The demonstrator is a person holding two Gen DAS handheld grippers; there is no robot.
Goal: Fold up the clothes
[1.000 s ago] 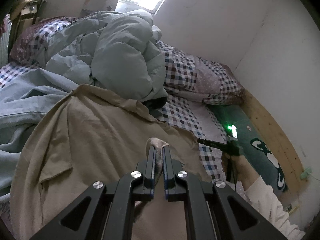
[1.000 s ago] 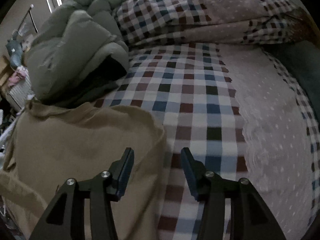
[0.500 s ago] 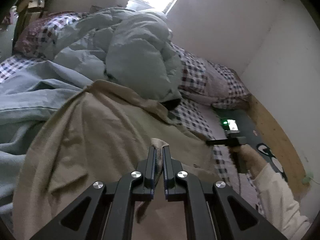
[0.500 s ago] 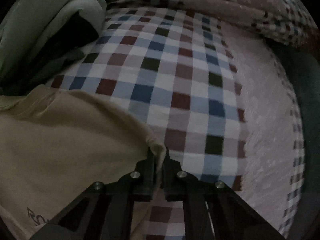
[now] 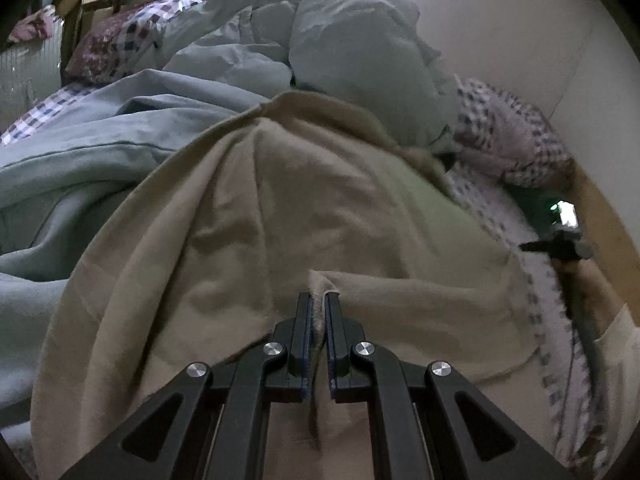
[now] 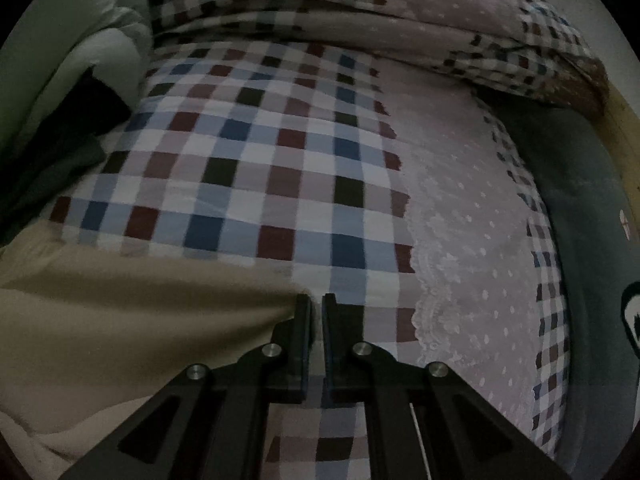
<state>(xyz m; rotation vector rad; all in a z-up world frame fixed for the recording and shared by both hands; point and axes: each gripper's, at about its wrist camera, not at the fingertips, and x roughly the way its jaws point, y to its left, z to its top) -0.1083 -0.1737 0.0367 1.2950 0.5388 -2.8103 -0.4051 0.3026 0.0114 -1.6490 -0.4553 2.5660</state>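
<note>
In the left wrist view the left gripper (image 5: 318,300) sits at the lower centre of the frame, its jaws drawn narrow and pinching a raised fold of the beige garment (image 5: 304,208). The garment spreads across the middle of that frame, draped over the bed, with a crumpled pale blue-green duvet (image 5: 352,52) heaped behind it in the upper half and running down the left side. A checked pillow (image 5: 516,136) lies at the right, against the white wall (image 5: 500,28).

At the right edge of the same view the right gripper (image 5: 532,246) appears small and blurred, held by a hand with a cream sleeve (image 5: 624,344) at the garment's far edge.

In the right wrist view, which is dim, the right gripper (image 6: 316,300) sits at the lower centre with its jaws nearly together; they have just been closing. The garment's corner (image 6: 280,292) reaches the left finger, and it seems to be caught between the pads, though the darkness leaves that unsure. The garment fills the lower left of this frame, lying on the checked bedsheet (image 6: 256,168), with a pale dotted lace-edged panel (image 6: 460,216) to the right and a dark green mat (image 6: 580,200) along the right edge
</note>
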